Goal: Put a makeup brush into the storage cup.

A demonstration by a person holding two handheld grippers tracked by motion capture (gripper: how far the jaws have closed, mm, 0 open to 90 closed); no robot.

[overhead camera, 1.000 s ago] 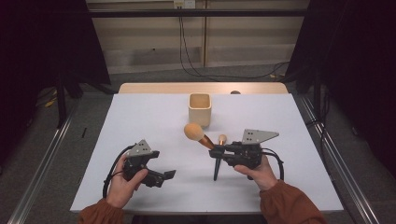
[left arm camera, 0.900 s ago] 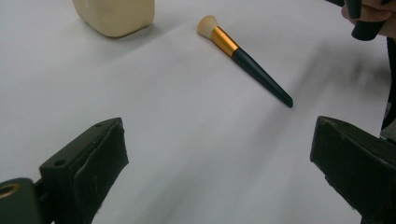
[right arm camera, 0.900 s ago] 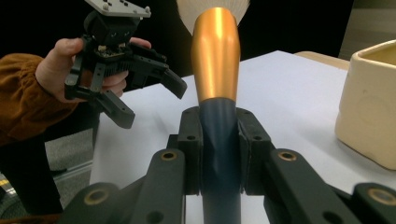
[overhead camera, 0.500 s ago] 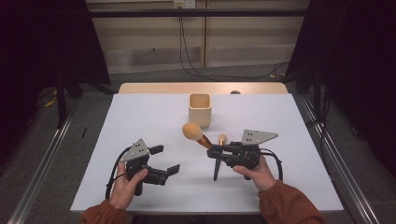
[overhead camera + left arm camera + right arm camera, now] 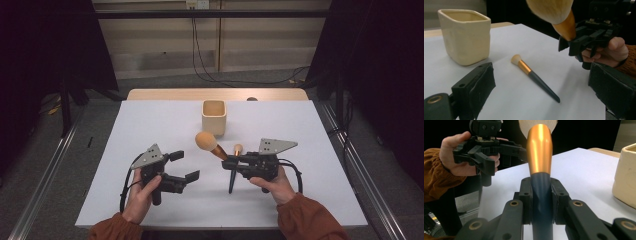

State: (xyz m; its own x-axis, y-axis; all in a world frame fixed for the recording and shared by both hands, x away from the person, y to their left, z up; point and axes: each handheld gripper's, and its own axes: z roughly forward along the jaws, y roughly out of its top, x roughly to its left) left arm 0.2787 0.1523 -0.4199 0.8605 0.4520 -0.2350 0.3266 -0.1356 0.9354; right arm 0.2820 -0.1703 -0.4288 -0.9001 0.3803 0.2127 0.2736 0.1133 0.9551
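High view is showing the right gripper (image 5: 226, 163), jaws clamped on the big fluffy gold-ferruled makeup brush (image 5: 210, 144), needing a handle-down tilt toward the cream square ceramic cup (image 5: 214, 117), while the left gripper (image 5: 186, 166), jaws apart, is waiting near the small dark-handled brush (image 5: 234, 166) lying on the white surface (image 5: 150, 125).

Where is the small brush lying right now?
In the high view, the small brush lies flat on the white table, right of centre, just before the right gripper.

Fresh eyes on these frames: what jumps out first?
The right gripper, near the table's middle, is clamped on a big fluffy makeup brush with a gold ferrule, its head raised off the table. A smaller makeup brush lies flat on the white table right beside it. The left gripper waits open at lower left, and a cream square cup stands behind them.
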